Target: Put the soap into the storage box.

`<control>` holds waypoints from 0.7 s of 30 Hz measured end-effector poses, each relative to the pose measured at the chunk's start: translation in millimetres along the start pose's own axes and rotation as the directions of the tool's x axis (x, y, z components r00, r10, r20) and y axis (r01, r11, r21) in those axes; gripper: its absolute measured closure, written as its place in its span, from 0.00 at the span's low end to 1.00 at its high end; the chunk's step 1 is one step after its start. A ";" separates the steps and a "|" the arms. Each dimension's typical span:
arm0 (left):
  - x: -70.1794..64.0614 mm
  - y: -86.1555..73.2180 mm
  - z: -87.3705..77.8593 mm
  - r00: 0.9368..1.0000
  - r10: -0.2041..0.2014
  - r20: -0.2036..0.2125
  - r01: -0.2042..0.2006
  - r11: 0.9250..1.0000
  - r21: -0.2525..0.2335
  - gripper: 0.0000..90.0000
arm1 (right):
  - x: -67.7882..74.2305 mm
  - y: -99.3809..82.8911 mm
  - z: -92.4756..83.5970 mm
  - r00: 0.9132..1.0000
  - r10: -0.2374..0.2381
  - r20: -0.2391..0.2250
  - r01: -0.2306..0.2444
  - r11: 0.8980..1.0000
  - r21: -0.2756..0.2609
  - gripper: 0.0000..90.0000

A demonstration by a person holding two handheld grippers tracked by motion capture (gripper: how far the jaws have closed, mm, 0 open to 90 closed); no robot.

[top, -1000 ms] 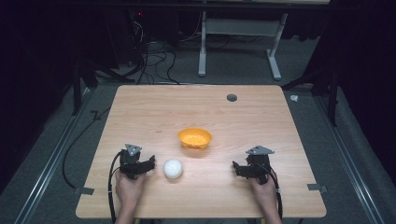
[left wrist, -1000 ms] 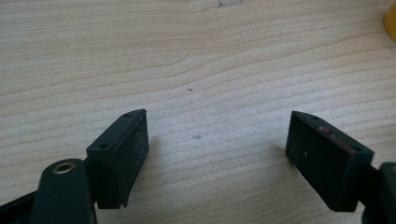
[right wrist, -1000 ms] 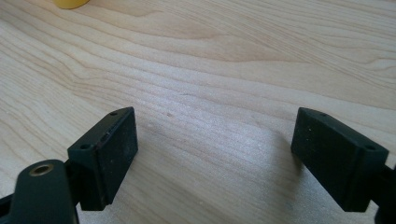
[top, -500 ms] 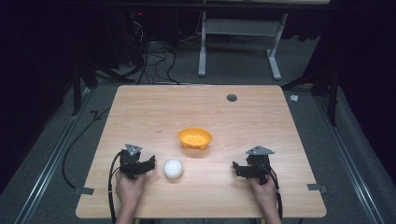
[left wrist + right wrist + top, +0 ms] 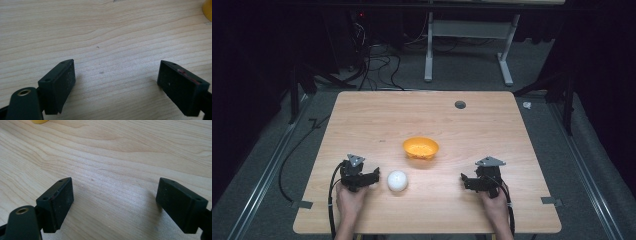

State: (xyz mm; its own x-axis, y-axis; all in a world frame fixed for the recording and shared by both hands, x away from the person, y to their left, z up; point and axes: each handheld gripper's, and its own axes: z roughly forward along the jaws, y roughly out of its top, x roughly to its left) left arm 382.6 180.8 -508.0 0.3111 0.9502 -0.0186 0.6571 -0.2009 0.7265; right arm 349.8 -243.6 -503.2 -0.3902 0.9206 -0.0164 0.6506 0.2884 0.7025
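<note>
You hold a two-fingered gripper in each hand over a light wooden surface [image 5: 377, 115]. Your left gripper [image 5: 373, 177] sits near the front edge, toward the front left corner, with your left hand [image 5: 348, 201] behind it. Its black fingers [image 5: 58, 83] stand wide apart with bare wood grain between them, gripping nothing.

A white ball [image 5: 397, 180] rests on the surface just beside the left gripper, on the side facing the middle, close to the gripper's tips but apart from them as far as the high view shows.

An orange bowl [image 5: 420, 147] stands upright near the centre of the surface, a little farther from the front edge than the ball and near it, not touching it. A sliver of the bowl shows at the top right corner of the left gripper view [image 5: 208, 10] and at the top edge of the right gripper view [image 5: 40, 121].

Your right gripper [image 5: 467, 181] sits near the front edge toward the front right corner, well apart from the ball and bowl, with your right hand [image 5: 495, 205] behind it. Its fingers [image 5: 56, 201] are also spread wide over bare wood, empty.

A small dark round hole [image 5: 460, 104] lies near the far edge of the surface, right of its middle. A black cable [image 5: 332, 200] trails from the left gripper back past the front edge.
</note>
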 end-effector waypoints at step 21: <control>-0.2 5.6 -17.4 0.997 0.026 0.067 -0.022 0.998 -0.056 0.15 | 0.1 0.2 0.5 1.000 -0.001 -0.001 0.001 1.000 -0.002 0.17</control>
State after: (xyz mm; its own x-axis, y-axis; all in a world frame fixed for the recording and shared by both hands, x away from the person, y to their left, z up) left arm 374.2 183.6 -491.9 0.3736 0.9265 -0.0458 0.6103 -0.2083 0.7642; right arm 350.2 -243.4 -503.5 -0.3918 0.9199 -0.0169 0.6486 0.2892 0.7040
